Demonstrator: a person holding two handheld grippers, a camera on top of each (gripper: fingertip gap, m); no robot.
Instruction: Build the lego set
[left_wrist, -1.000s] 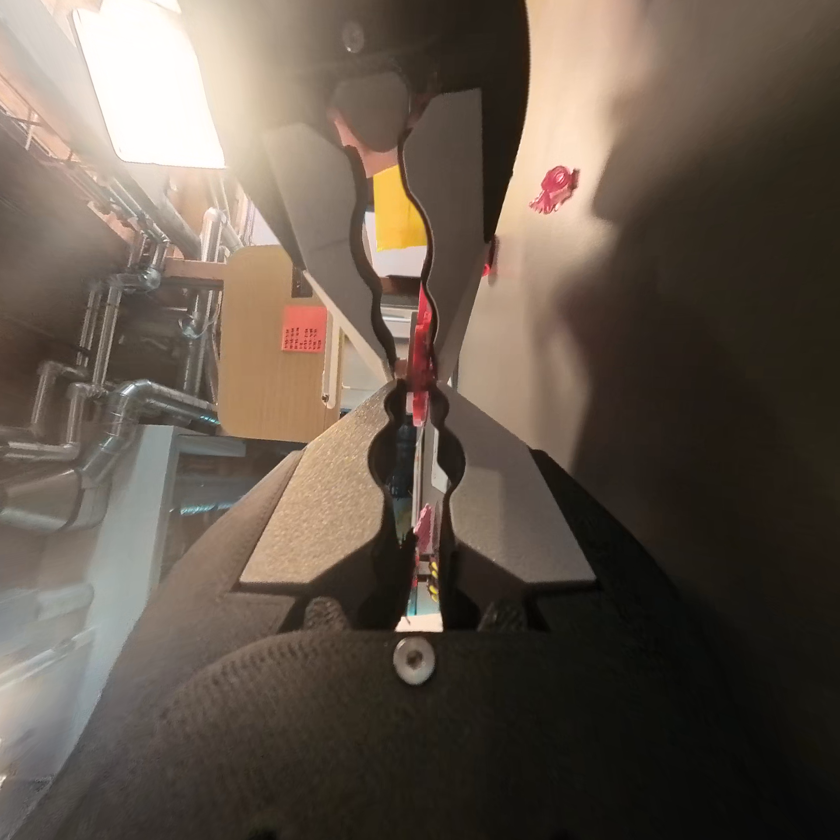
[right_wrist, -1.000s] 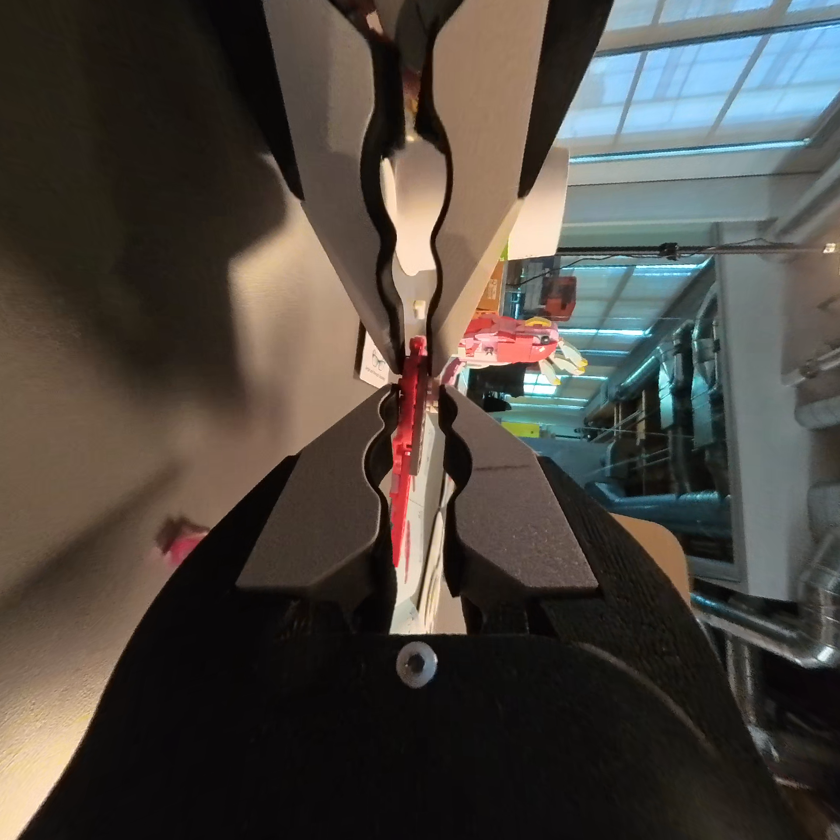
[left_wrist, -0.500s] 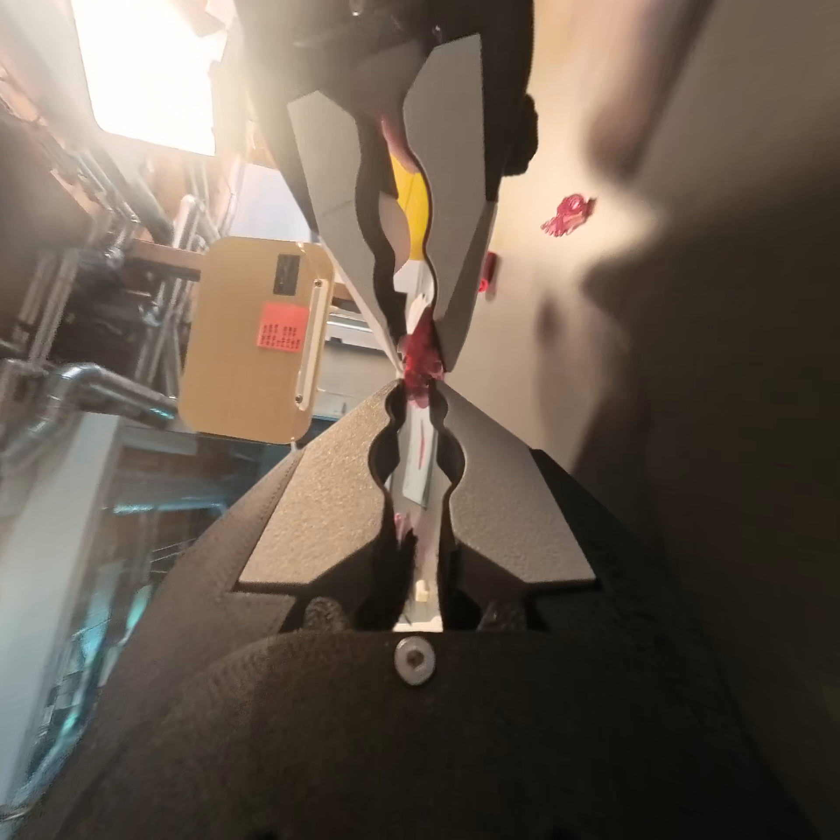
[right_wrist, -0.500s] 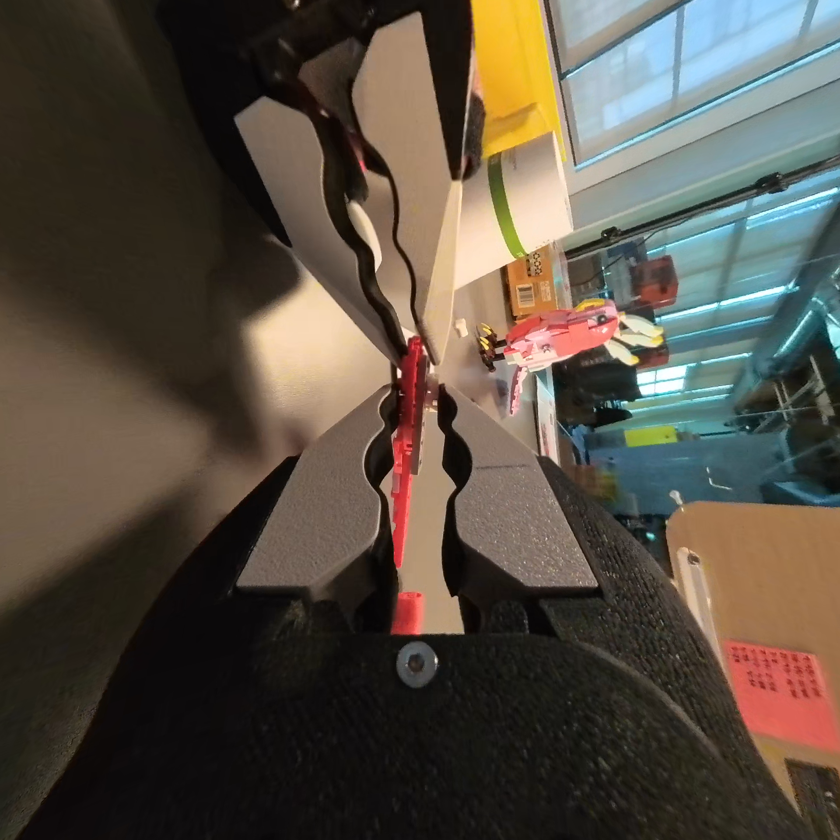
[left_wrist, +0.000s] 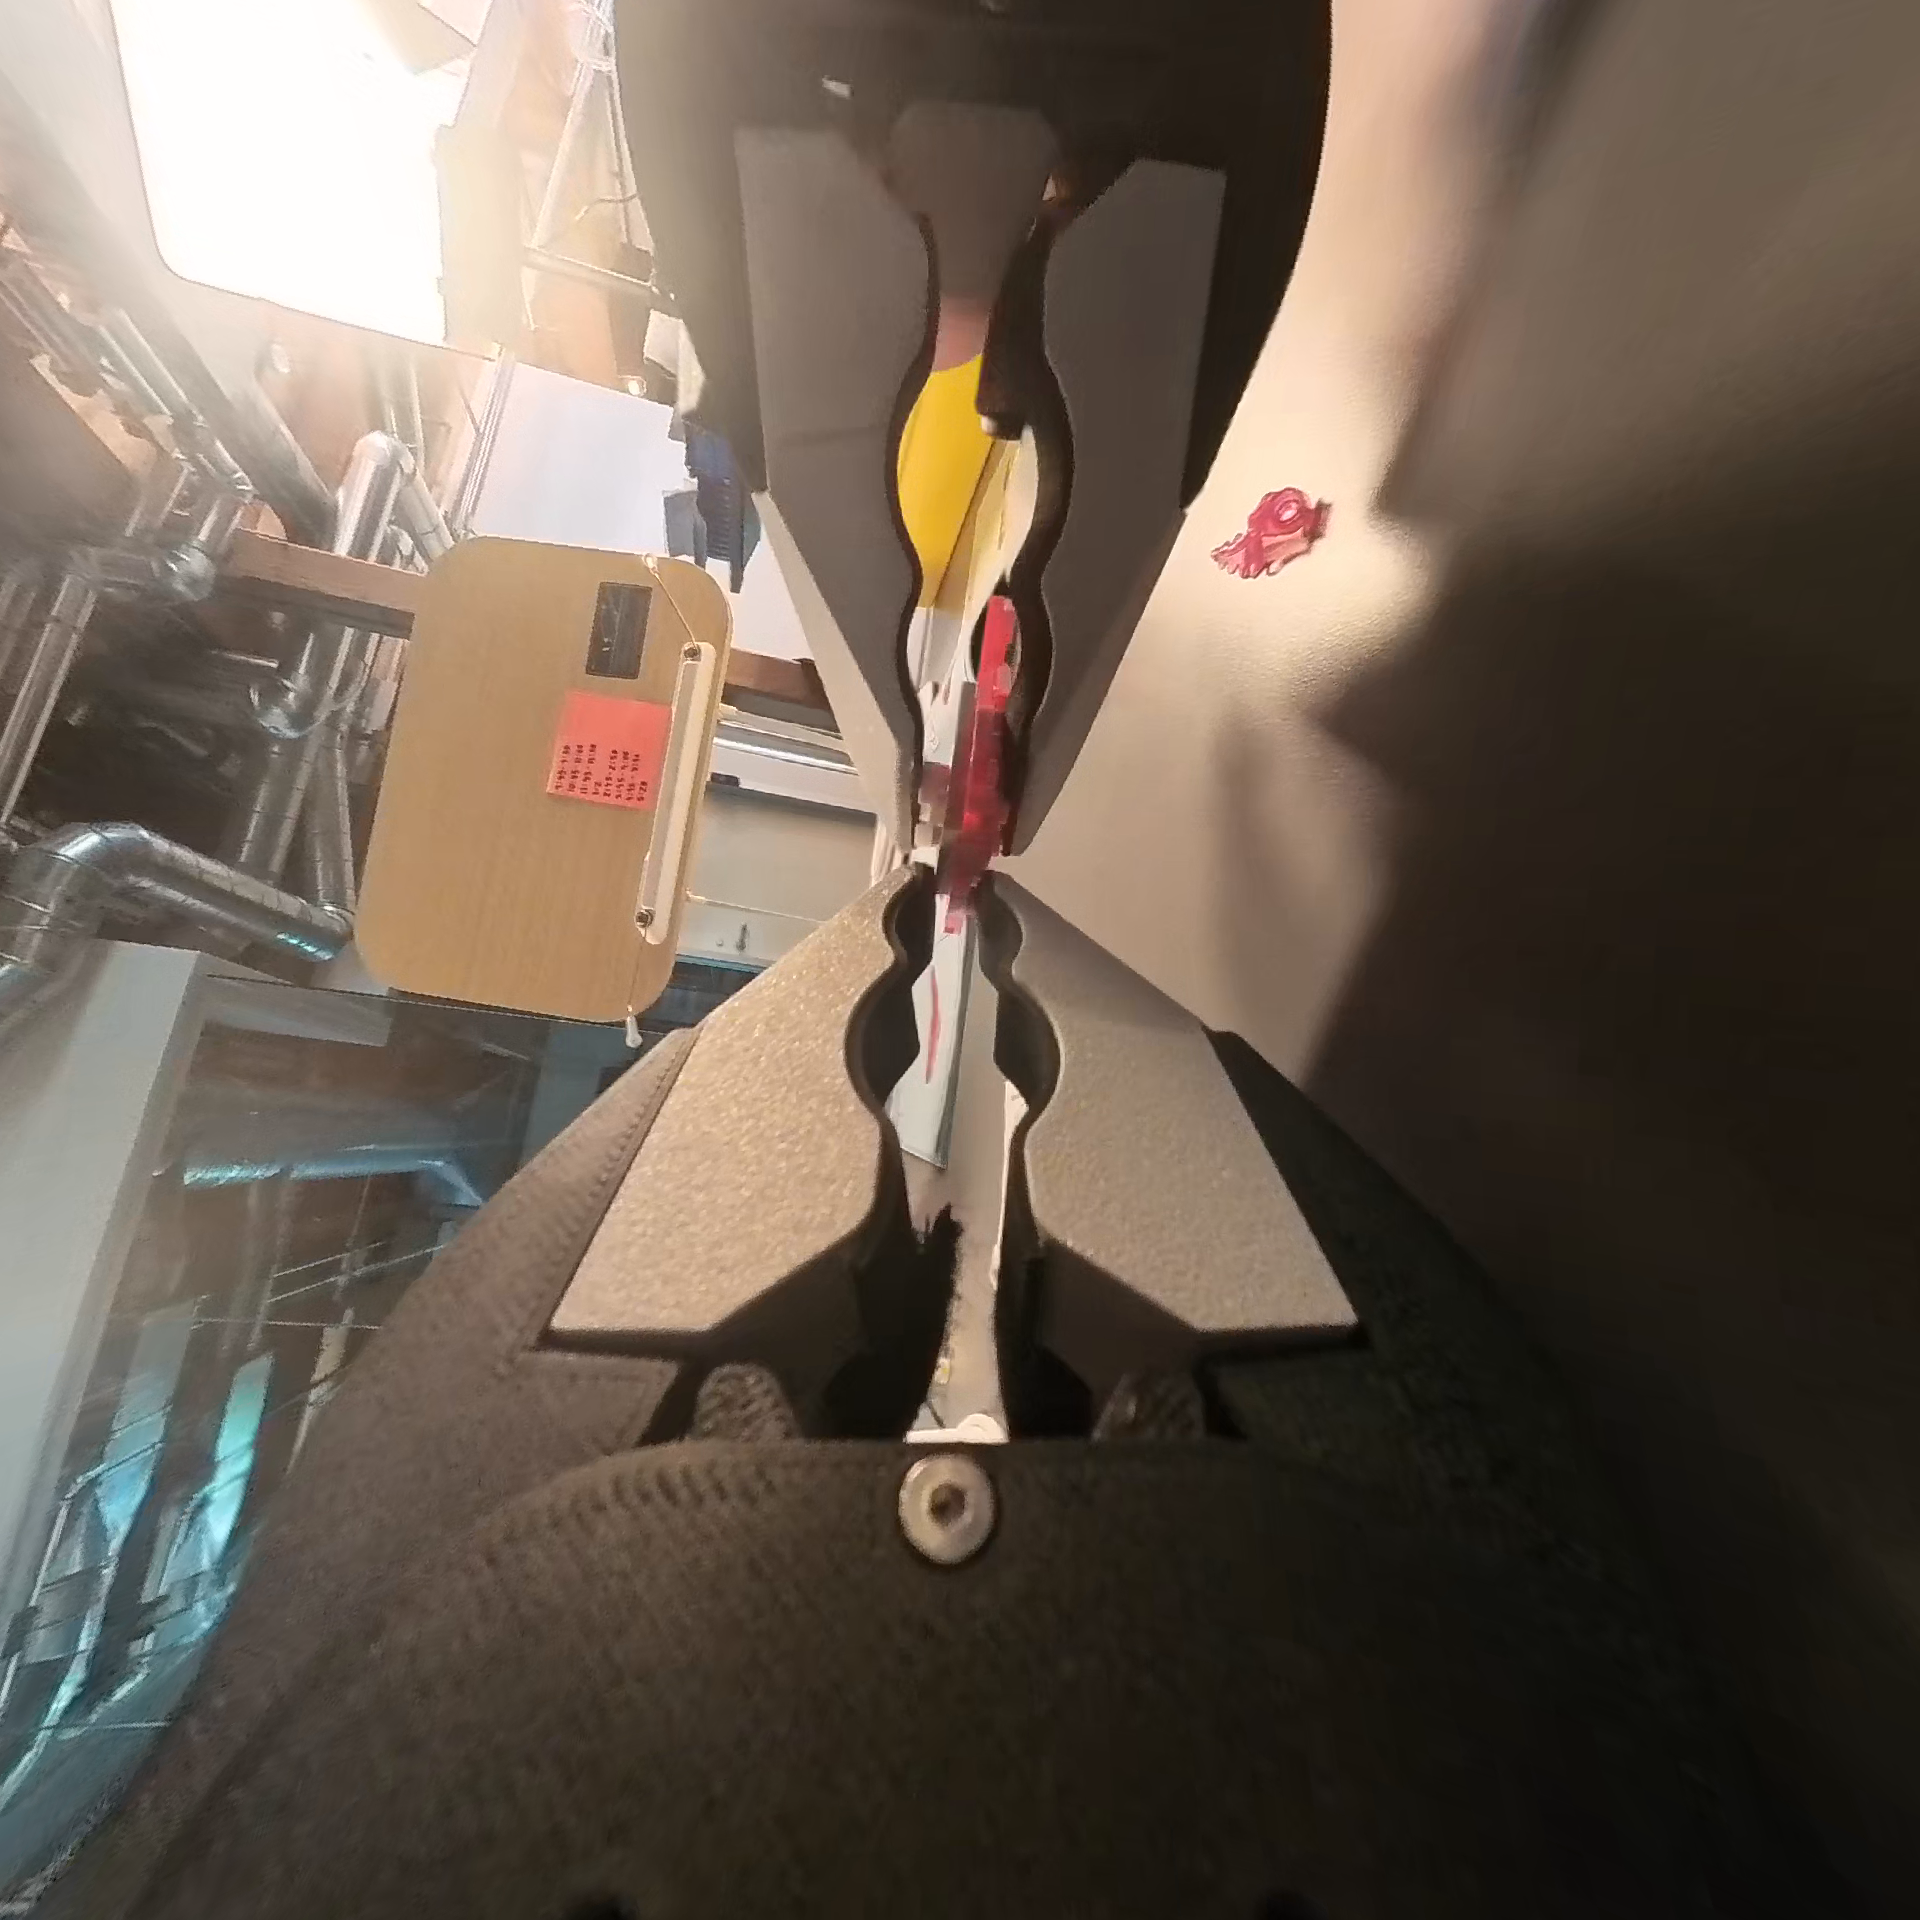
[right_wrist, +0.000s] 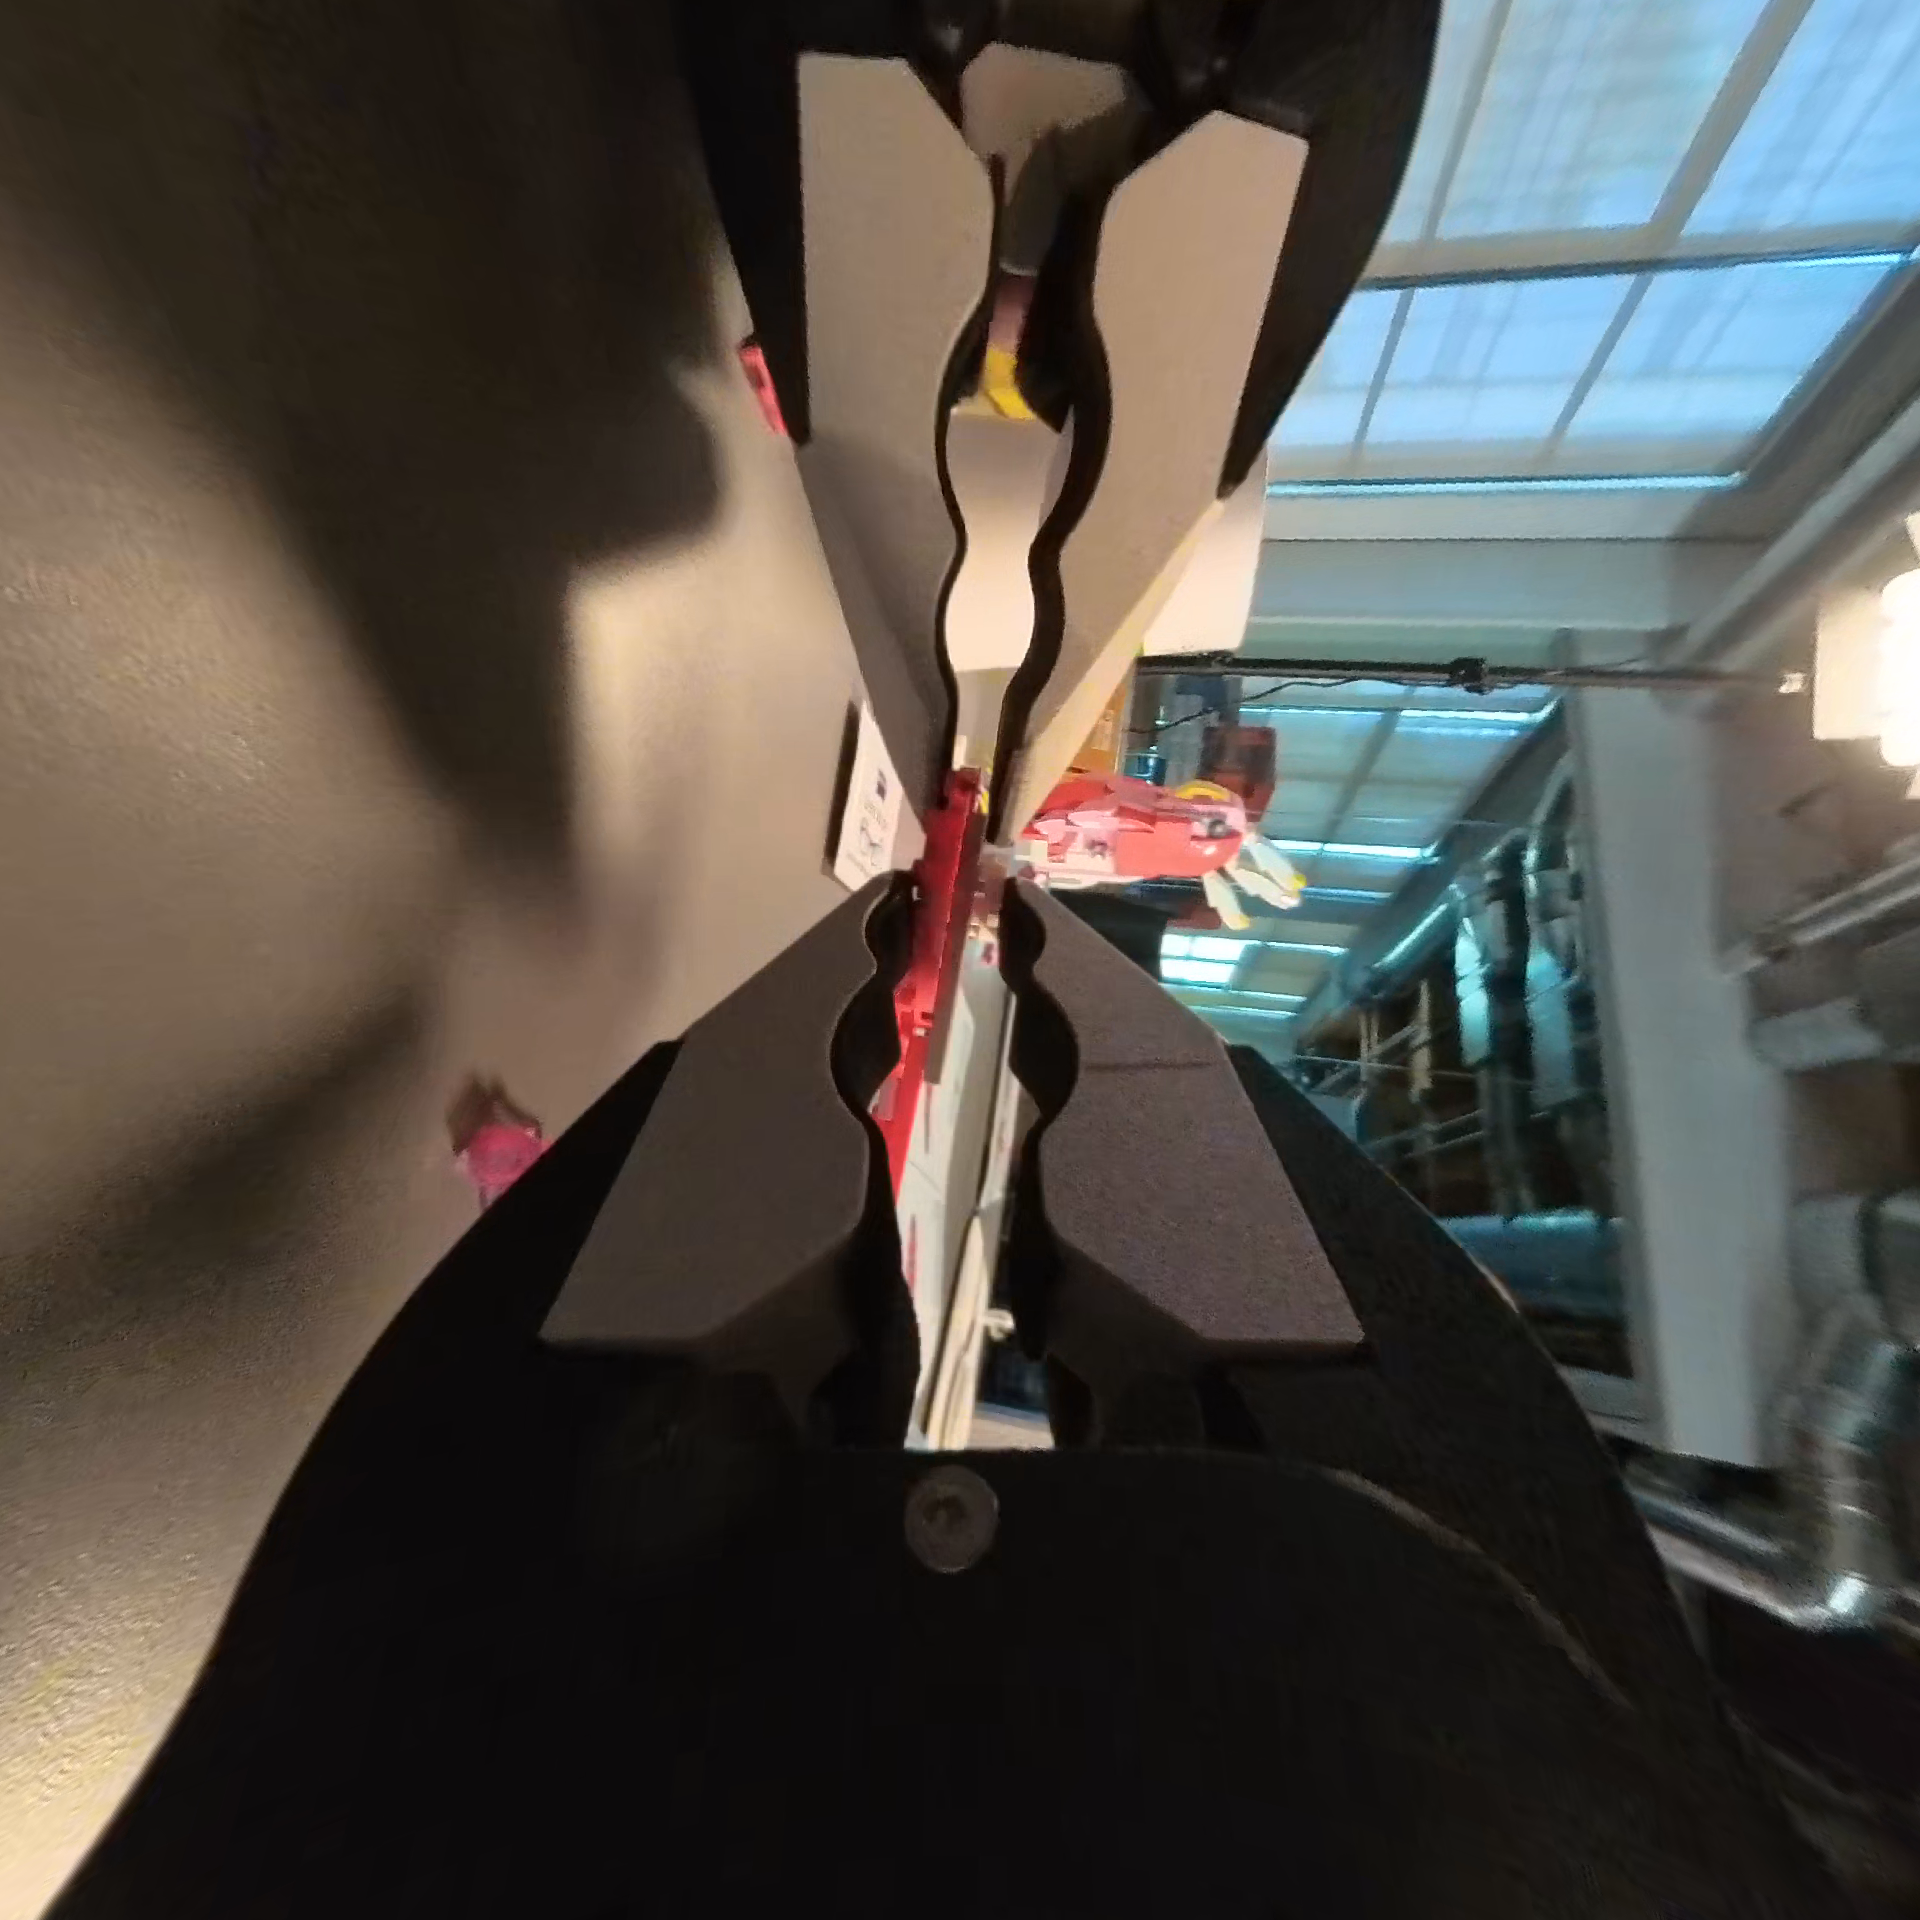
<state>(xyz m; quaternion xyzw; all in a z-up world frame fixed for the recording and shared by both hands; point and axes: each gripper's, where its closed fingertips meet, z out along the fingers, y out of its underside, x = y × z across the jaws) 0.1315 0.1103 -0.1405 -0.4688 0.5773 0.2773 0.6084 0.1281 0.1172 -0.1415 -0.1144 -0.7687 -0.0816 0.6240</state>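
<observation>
Both sets of jaws clenched tip to tip on one small red brick-built piece (left_wrist: 971, 805), a thin flat assembly of red plates with a paler strip along one side, seen edge-on. Left gripper (left_wrist: 961, 883) nipping only its very end at the tips; right gripper (right_wrist: 951, 883) gripping it deeper, the red plate running back between the wavy pads (right_wrist: 868, 997) toward the palm. Likely very light, stiff and hard, smooth plastic with little friction; probably prone to popping apart at the stud joints if twisted or bent, so best pinched across the flat faces, close to the seam. Grey textured fingers, scalloped inner edges. Matte pale bench (left_wrist: 1299, 831) to the right of the left jaws, a loose translucent red part (left_wrist: 1270, 532) lying on it well clear. Beyond the right tips, a red and pink brick-built model (right_wrist: 1143, 842) with pale fins. Left of the left jaws, a wooden board (left_wrist: 540, 769) bearing an orange note.
</observation>
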